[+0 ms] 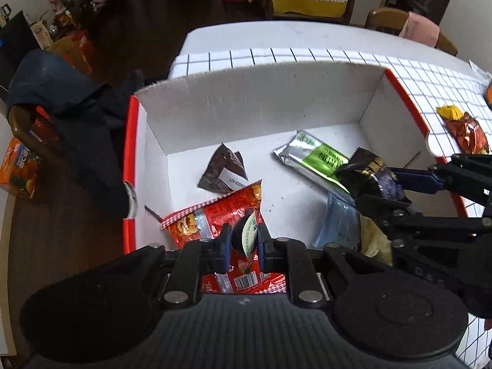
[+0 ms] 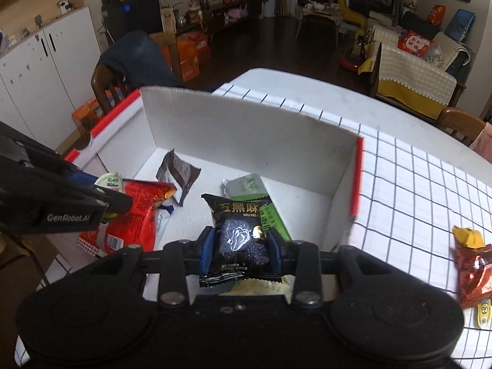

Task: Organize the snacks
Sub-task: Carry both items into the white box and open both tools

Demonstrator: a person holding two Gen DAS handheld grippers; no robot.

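Observation:
A white cardboard box with red edges stands on the checked tablecloth; it also shows in the right wrist view. Inside lie a red snack bag, a brown packet, a green and silver bar and a clear bluish packet. My left gripper is shut on a small round jelly cup above the red bag. My right gripper is shut on a black sesame snack packet over the box; it also shows in the left wrist view.
An orange-red wrapped snack with a yellow end lies on the tablecloth right of the box, with a small yellow item beside it. A wooden chair draped in dark cloth stands left of the table.

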